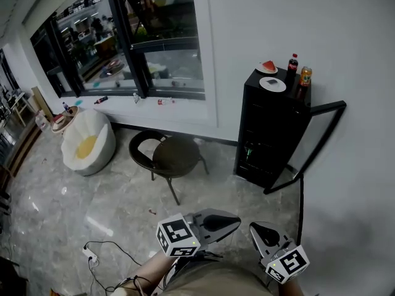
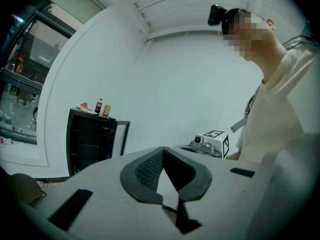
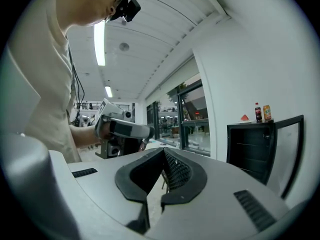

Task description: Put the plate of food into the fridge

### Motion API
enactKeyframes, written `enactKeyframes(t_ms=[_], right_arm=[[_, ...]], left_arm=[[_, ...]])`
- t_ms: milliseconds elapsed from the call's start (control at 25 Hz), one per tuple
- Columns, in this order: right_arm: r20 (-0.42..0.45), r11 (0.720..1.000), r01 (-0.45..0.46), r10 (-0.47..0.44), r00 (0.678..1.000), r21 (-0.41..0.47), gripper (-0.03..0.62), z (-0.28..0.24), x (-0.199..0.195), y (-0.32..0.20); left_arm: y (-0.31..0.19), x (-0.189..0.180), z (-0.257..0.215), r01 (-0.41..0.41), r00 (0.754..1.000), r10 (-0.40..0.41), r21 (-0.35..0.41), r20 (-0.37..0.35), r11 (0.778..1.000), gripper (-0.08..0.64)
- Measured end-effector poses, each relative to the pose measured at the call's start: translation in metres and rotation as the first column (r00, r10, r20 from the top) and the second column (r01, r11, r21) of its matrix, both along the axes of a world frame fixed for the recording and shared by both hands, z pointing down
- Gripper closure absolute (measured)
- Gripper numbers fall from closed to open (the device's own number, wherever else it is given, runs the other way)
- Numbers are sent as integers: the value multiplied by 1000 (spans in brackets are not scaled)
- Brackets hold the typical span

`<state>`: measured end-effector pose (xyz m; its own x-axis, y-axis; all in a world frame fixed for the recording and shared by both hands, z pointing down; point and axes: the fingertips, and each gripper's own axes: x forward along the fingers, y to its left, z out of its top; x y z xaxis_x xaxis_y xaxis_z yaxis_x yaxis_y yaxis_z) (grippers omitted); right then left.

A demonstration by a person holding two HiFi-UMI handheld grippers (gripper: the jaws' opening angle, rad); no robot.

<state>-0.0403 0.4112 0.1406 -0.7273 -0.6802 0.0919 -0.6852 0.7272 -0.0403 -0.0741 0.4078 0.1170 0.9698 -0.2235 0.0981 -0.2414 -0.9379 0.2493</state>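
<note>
In the head view, the black fridge [image 1: 269, 134] is seen against the white wall with its door [image 1: 321, 137] swung open. The plate of food [image 1: 267, 68], which bears a red wedge, is set on top of the fridge. A second plate [image 1: 273, 84], a dark bottle [image 1: 292, 65] and an orange container [image 1: 305, 77] are set beside it on the same top. The left gripper [image 1: 236, 221] and the right gripper [image 1: 253, 227] are held well apart from the fridge and are pointed roughly toward it. In the left gripper view, the jaws are shown clenched tip to tip with nothing between them, and the fridge is seen far beyond them with the plate on its top. In the right gripper view, the jaws are likewise pressed together and empty. The fridge is seen beyond them with its door open, and the plate of food rests on top of it.
</note>
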Motion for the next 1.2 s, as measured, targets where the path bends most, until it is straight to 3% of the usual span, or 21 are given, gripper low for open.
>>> enactKeyframes(t_ms=[200,400,800,1000,1200], right_arm=[[58,997,61,-63,996,48,571,-12,2,2],[112,996,92,-93,989,12,571,-12,0,0],[-53,991,131,-130,990,28,571,-5,-24,-17],[-162,992,123,-119,980,15,571,2,-58,-41],[-181,990,139,-134,974,15,571,0,-87,-72]], left_arm=[[-1,6,-4,27,999,-28,18,16,999,549],[-7,7,0,37,999,-37,6,3,999,549],[-35,-6,3,5,1000,-4,12,-24,1000,549],[-60,-36,3,10,999,-10,3,-51,1000,549],[-91,-69,5,26,997,-27,-9,-71,1000,549]])
